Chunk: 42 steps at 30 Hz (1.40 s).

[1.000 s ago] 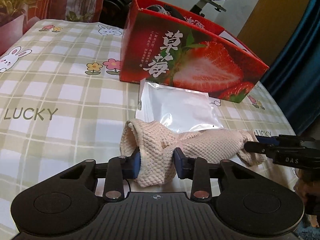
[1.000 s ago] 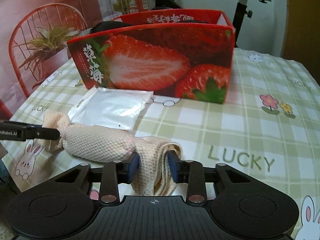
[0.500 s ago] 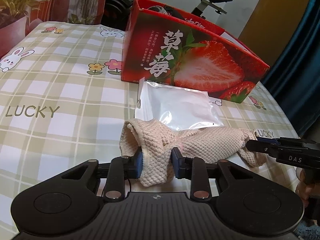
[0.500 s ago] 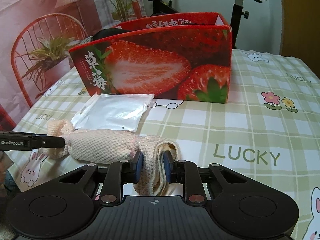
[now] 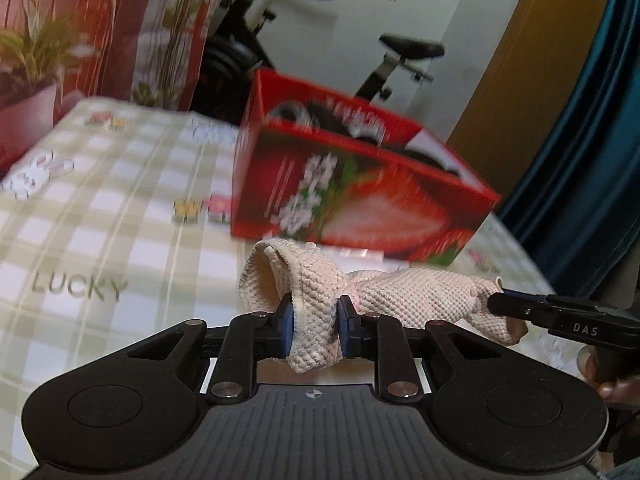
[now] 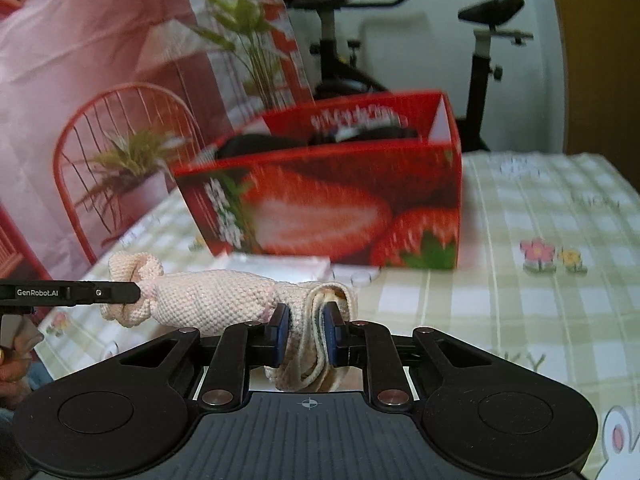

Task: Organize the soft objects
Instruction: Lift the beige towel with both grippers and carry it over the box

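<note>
A cream knitted cloth (image 5: 400, 300) is stretched between my two grippers and hangs above the table. My left gripper (image 5: 314, 326) is shut on its left end. My right gripper (image 6: 306, 334) is shut on its folded right end; the cloth (image 6: 216, 300) runs left from there to the left gripper's fingers (image 6: 112, 293). In the left wrist view the right gripper's fingers (image 5: 520, 306) reach the cloth's far end from the right. A red strawberry box (image 5: 360, 196) stands behind, open at the top with dark items inside; it also shows in the right wrist view (image 6: 340, 208).
The table has a green and white checked cloth (image 5: 100, 220) printed with LUCKY, rabbits and flowers. A clear plastic bag (image 6: 280, 266) lies flat in front of the box. A red wire chair (image 6: 120, 152), potted plants and an exercise bike (image 6: 480, 60) stand beyond the table.
Both grippers have risen with the cloth, lifting it off the table and off the plastic bag. The views now look higher over the box. The jaws closed tighter.
</note>
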Tool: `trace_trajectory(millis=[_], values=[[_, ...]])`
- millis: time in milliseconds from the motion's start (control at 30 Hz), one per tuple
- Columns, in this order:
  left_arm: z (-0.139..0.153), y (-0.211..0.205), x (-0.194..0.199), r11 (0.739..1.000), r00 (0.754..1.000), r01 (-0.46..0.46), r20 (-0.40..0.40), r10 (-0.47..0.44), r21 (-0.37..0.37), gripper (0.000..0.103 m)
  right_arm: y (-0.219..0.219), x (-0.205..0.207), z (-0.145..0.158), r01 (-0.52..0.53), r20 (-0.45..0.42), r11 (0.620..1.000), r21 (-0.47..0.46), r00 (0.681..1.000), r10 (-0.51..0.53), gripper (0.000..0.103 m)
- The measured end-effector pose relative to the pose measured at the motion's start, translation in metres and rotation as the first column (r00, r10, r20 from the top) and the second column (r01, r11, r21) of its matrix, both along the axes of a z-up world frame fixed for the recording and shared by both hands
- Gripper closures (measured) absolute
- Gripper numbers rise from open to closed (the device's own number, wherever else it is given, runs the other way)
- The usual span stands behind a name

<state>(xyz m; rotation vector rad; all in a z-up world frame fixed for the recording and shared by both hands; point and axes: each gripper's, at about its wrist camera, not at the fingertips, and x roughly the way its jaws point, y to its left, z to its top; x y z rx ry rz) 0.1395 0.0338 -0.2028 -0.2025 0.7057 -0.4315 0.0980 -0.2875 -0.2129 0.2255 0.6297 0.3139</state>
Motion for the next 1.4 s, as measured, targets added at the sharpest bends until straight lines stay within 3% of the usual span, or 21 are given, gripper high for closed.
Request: trace_trajectory(millis=[267, 467, 700, 1000, 1200, 1400], values=[[0.051, -0.005, 0.01, 1.0, 0.992, 0.013, 0.126, -0.011, -0.02, 0.08, -0.01, 0.014, 0.048, 0.008, 0.117, 1.0, 0.025, 0.993, -0.01, 0.086], [0.088, -0.024, 0.04, 1.0, 0.978, 0.012, 0.208, -0.009, -0.012, 0.08, -0.017, 0.04, 0.078, 0.034, 0.187, 0.999, 0.009, 0.982, -0.035, 0.086], [0.11, -0.046, 0.086, 1.0, 0.966, -0.009, 0.26, 0.007, 0.005, 0.08, -0.029, 0.09, 0.102, 0.082, 0.234, 0.997, -0.005, 0.969, -0.078, 0.086], [0.1, -0.072, 0.164, 0.997, 0.974, -0.019, 0.225, 0.002, 0.073, 0.08, -0.042, 0.175, 0.096, 0.146, 0.196, 0.988, -0.047, 0.971, -0.134, 0.086], [0.072, -0.076, 0.209, 0.995, 0.991, -0.028, 0.132, 0.015, 0.097, 0.08, -0.033, 0.216, 0.072, 0.145, 0.14, 0.981, -0.127, 0.982, -0.127, 0.086], [0.047, -0.08, 0.229, 0.99, 0.998, 0.049, 0.024, -0.052, 0.134, 0.08, -0.022, 0.241, 0.045, 0.119, 0.058, 0.972, -0.203, 0.992, -0.109, 0.085]])
